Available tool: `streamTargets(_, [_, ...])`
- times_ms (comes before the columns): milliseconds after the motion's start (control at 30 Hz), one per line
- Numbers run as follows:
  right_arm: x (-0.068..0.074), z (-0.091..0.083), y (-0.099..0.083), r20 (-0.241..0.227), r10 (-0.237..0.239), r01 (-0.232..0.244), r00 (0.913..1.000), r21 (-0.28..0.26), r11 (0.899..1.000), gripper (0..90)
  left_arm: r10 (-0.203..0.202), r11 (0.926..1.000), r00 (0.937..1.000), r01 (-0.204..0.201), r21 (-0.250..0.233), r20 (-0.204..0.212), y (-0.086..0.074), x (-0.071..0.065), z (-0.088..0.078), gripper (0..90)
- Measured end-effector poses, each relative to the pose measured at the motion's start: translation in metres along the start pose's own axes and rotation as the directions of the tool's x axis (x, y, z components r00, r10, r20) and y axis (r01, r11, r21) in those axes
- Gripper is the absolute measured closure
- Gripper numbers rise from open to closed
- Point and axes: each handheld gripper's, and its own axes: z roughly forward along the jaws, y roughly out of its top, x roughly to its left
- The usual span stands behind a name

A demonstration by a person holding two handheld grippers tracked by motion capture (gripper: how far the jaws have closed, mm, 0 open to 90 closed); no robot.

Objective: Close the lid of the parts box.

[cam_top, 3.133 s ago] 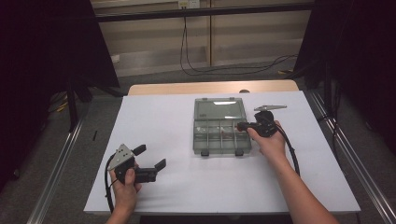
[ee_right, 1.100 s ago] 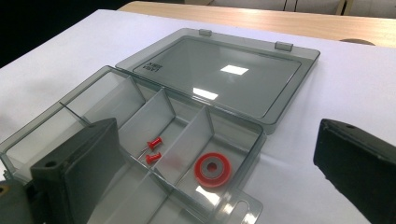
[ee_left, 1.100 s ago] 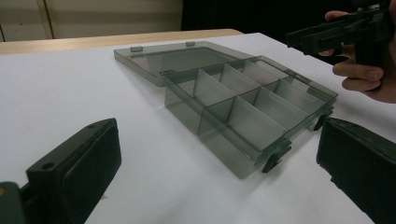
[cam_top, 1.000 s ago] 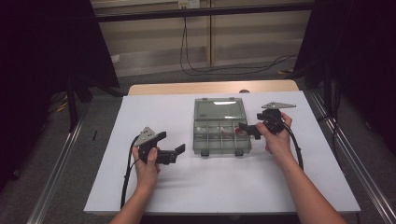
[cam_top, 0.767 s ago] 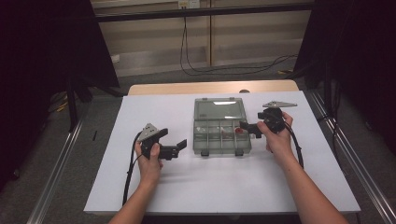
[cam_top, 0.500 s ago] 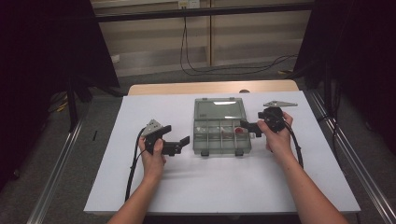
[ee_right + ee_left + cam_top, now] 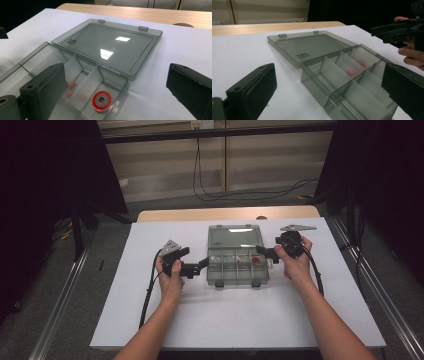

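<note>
A smoky transparent compartment box (image 7: 238,269) lies in the middle of the white sheet, its lid (image 7: 235,238) folded flat behind it. A red ring (image 7: 257,260) rests in a right-hand compartment, and small red pieces (image 7: 239,260) lie in the one beside it. My left gripper (image 7: 196,260) is open at the box's left end. My right gripper (image 7: 267,255) is open at its right end. In the left gripper view my left gripper (image 7: 327,92) straddles the box's near corner (image 7: 352,100). In the right gripper view my right gripper (image 7: 117,92) frames the red ring (image 7: 101,100) and the red pieces (image 7: 71,86).
The white sheet (image 7: 225,320) covers a wooden table whose bare edge (image 7: 225,214) shows at the back. Metal rails (image 7: 370,285) run along both sides at floor level. Cables (image 7: 210,190) lie on the floor behind. The other hand's gripper (image 7: 397,30) appears beyond the box.
My left gripper has moved right and forward, from the sheet's front left to the box's left end. My right gripper has stayed by the right end, shifting only slightly.
</note>
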Motion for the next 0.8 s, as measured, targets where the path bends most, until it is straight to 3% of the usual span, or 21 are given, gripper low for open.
streamTargets(67, [-0.001, 0.001, 0.001, 0.002, 0.001, -0.001, 1.0, -0.001, 1.0, 2.3, -0.026, 0.9995, 0.9996, 0.026, -0.016, 0.008, 0.002, 0.001, 0.004, 0.0])
streamTargets(267, [-0.003, 0.006, 0.004, 0.002, 0.016, -0.016, 0.9999, -0.002, 1.0, 2.2, -0.017, 0.9999, 0.9998, 0.017, -0.002, 0.009, 0.011, 0.001, 0.018, 0.0])
streamTargets(400, [-0.002, 0.009, 0.005, 0.001, 0.023, -0.023, 0.9997, -0.002, 1.0, 2.2, 0.017, 0.9991, 0.9993, -0.018, 0.038, 0.035, 0.013, 0.006, 0.028, 0.0])
streamTargets(567, [-0.004, 0.014, 0.006, 0.001, 0.03, -0.03, 0.9995, 0.002, 1.0, 2.2, -0.016, 0.9995, 0.9997, 0.016, 0.028, 0.016, 0.013, 0.011, 0.039, 0.2])
streamTargets(700, [-0.006, 0.016, 0.007, -0.021, 0.067, -0.067, 0.9976, 0.005, 0.998, 2.2, -0.012, 0.9988, 0.9999, 0.012, 0.049, 0.001, 0.015, 0.014, 0.048, 1.2])
streamTargets(800, [-0.007, 0.017, 0.009, -0.021, 0.073, -0.074, 0.9971, -0.002, 0.997, 2.5, -0.043, 0.9979, 0.9989, 0.042, 0.05, 0.021, 0.017, 0.019, 0.053, 1.5])
